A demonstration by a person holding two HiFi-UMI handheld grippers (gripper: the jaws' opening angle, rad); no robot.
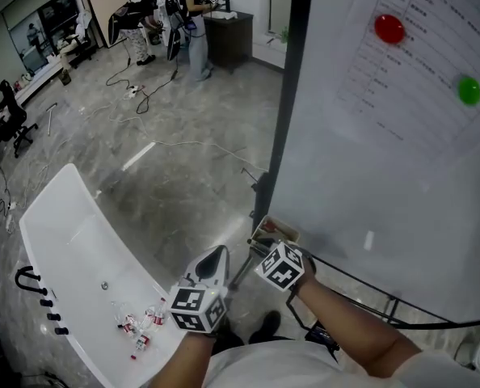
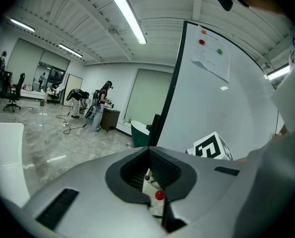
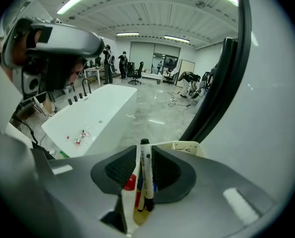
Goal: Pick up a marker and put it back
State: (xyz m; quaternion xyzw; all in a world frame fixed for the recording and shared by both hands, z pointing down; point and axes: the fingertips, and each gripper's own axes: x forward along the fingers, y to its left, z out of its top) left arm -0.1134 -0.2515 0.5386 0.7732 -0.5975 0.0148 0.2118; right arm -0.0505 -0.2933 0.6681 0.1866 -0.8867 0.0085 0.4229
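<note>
A white marker with a black cap [image 3: 146,175] stands upright in a beige holder box [image 3: 188,147] at the foot of the whiteboard, beside a red-capped marker [image 3: 129,183] and a blue one. My right gripper [image 3: 145,148] is open around it, the marker standing between the ribbed pads with a thin gap at its left side. In the head view the right gripper [image 1: 270,247] points down at the holder box [image 1: 274,229]. My left gripper [image 1: 216,259] hovers just left of it, shut and empty; its own view shows its tips [image 2: 148,150] meeting above a red cap [image 2: 159,195].
The whiteboard [image 1: 385,176] fills the right side, with a red magnet [image 1: 389,28] and a green magnet [image 1: 469,90] holding a paper. A long white table [image 1: 78,241] with small items stands at the left. Cables lie on the floor; people [image 1: 190,23] stand far back.
</note>
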